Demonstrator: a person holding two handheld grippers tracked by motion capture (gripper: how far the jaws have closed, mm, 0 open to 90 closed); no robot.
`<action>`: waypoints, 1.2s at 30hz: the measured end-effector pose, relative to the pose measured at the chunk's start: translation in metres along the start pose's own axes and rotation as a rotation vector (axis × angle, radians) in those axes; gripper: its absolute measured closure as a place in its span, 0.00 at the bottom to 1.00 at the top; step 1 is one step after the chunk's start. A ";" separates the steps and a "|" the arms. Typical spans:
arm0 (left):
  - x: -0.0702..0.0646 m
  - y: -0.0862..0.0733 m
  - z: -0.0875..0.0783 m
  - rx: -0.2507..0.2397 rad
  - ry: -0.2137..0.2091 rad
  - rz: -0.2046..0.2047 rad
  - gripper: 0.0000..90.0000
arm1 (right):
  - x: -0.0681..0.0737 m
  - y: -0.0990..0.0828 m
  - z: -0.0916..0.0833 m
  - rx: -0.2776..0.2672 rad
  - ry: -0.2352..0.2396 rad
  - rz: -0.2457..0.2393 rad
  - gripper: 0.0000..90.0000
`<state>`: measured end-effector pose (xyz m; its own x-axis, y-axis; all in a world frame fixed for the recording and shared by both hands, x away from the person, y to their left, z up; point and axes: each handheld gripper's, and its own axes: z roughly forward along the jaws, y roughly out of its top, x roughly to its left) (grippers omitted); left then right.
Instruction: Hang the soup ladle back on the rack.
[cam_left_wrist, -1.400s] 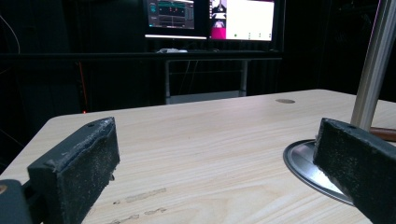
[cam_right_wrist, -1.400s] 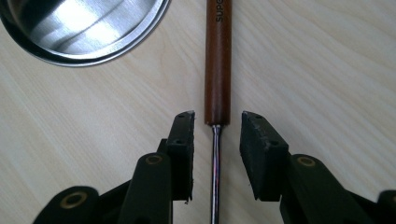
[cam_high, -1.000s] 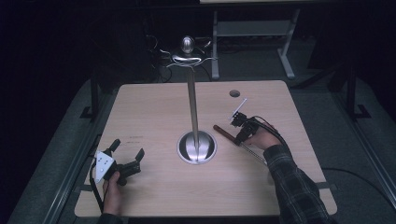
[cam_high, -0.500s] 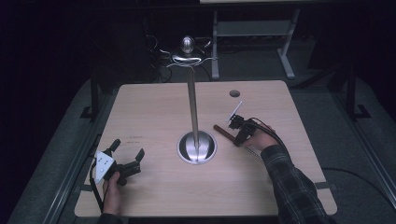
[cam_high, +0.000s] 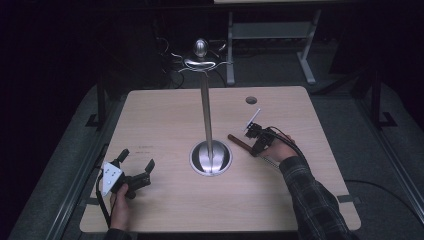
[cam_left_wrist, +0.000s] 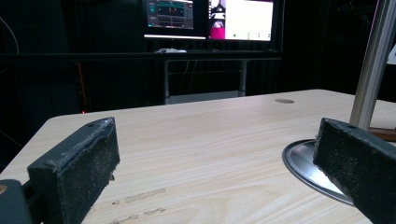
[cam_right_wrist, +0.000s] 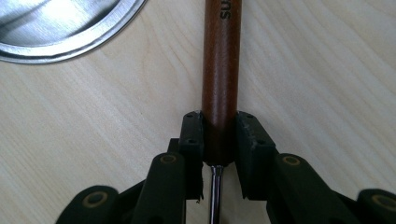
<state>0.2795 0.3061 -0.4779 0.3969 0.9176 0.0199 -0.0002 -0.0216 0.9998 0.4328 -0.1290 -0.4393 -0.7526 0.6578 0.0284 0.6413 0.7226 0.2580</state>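
The right hand-held gripper (cam_right_wrist: 219, 140) has its jaws closed on a brown wooden handle (cam_right_wrist: 221, 70), gripping it at the end where a thin metal shank (cam_right_wrist: 214, 196) leaves the wood. The handle bears printed lettering, only partly legible. In the high view this tool (cam_high: 239, 143) lies low over the table (cam_high: 165, 115), just right of the round base (cam_high: 210, 158) of a metal stand (cam_high: 205, 107); whether it rests on the wood or is slightly raised cannot be determined.

The left hand-held gripper (cam_high: 136, 176) sits near the front left table edge, jaws spread wide, holding nothing.

Assessment: the grasp is secured; lifting and placing the tool appear outstanding. The hooks at the stand's top (cam_high: 201, 61) carry nothing.

Count: one handled tool, one stand, two hand-held grippers, one cable hole (cam_high: 251, 100) in the table.
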 end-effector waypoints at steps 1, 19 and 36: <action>0.000 0.000 0.000 0.000 0.000 0.000 0.00 | 0.000 0.000 0.000 0.001 -0.002 0.004 0.82; 0.000 0.000 0.000 -0.001 0.000 0.001 0.00 | -0.005 -0.021 -0.049 -0.203 0.031 0.047 0.82; -0.001 0.000 0.000 -0.004 -0.001 0.003 0.00 | 0.002 -0.050 -0.090 -0.467 0.045 0.086 0.82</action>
<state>0.2794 0.3055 -0.4779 0.3977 0.9172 0.0225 -0.0045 -0.0225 0.9997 0.3857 -0.1834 -0.3651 -0.7119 0.6939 0.1077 0.5738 0.4864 0.6589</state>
